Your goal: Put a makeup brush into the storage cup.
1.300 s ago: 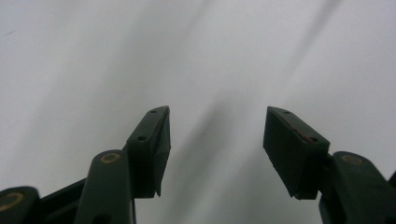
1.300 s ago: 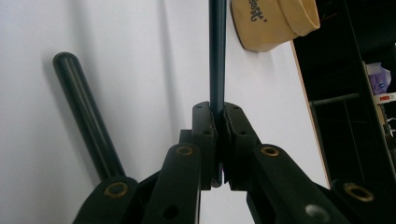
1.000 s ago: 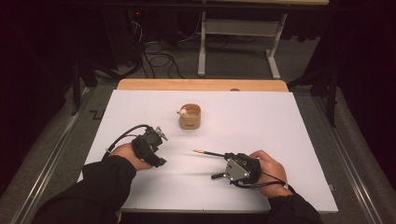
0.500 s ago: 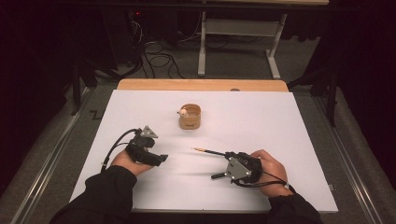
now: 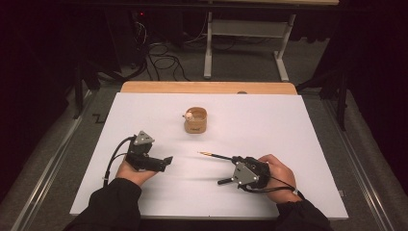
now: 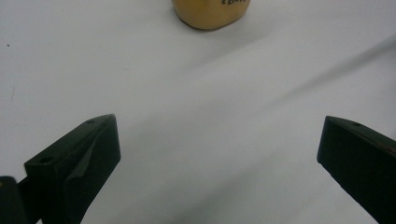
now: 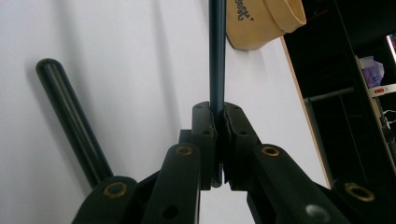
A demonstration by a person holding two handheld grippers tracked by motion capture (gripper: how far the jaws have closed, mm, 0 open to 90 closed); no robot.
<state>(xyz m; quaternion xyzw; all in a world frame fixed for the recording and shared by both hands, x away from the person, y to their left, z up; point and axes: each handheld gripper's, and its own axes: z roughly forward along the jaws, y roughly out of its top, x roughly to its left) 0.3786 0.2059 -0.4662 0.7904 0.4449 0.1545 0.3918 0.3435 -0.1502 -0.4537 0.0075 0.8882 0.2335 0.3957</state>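
My right gripper (image 5: 233,159) (image 7: 217,109) rests low over the white table sheet (image 5: 288,144), shut on a thin dark stick (image 5: 216,156) (image 7: 217,56). The stick's golden tip (image 5: 200,153) points left toward the middle. My left gripper (image 5: 166,161) (image 6: 219,135) lies on its side at the left. Its jaws have just been opening and stand wide apart with nothing between them, only bare sheet. A small tan cup (image 5: 196,121) (image 6: 210,11) (image 7: 261,23) stands upright farther back, apart from both grippers. Something small and pale (image 5: 188,115) shows at its rim.
A wooden table edge (image 5: 207,87) runs along the back of the sheet. Beyond it are the grey floor, loose cables (image 5: 163,60) and the legs of a metal frame (image 5: 208,53). A black handle (image 7: 70,121) sticks out beside the right gripper's jaws.
The left gripper has shifted slightly left and sunk toward the sheet, and its jaws have spread wide. The right gripper and the stick have stayed put.
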